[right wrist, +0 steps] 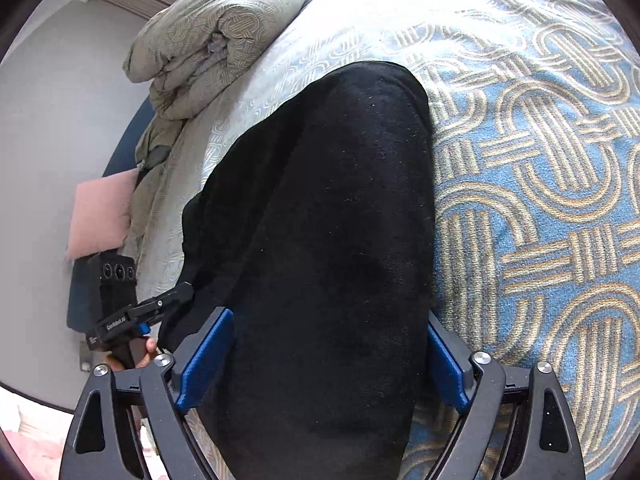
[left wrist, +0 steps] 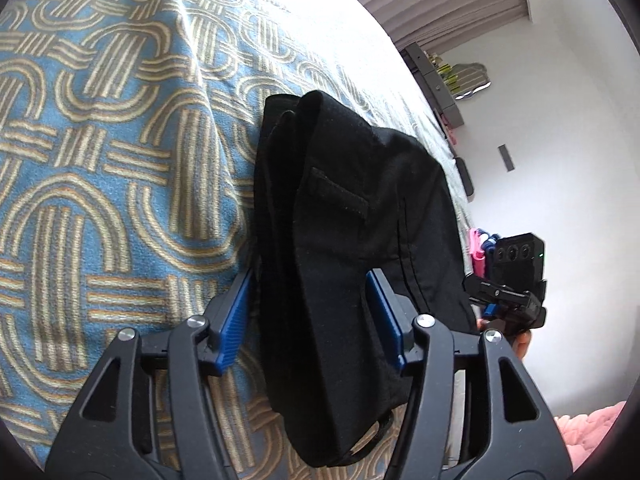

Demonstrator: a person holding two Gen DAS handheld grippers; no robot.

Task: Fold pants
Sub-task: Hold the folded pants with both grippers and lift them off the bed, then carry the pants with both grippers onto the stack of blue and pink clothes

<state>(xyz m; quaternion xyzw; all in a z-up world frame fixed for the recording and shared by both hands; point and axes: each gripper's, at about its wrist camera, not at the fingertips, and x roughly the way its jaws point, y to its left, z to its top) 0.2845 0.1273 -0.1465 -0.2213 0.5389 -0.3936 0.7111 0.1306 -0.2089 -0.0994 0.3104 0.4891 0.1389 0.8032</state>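
Black pants (left wrist: 348,216) lie folded in a long bundle on the blue patterned blanket (left wrist: 100,184), a back pocket flap facing up. My left gripper (left wrist: 310,280) straddles the near part of the bundle. Its blue pads (left wrist: 236,320) stand apart on either side with the fabric between them, not pinched. In the right wrist view the pants (right wrist: 328,200) fill the gap of my right gripper (right wrist: 328,318), whose pads (right wrist: 206,360) are spread wide along the cloth's sides. Each gripper shows in the other's view, held by a hand: the right gripper (left wrist: 486,292) and the left gripper (right wrist: 160,308).
A rolled grey-green quilt (right wrist: 208,36) sits at the head of the bed, with a pink pillow (right wrist: 102,212) below it. The bed's edge runs close to the pants. Beyond it are a white wall, a shelf (left wrist: 444,88), curtains (left wrist: 452,0) and pink fabric (left wrist: 596,424).
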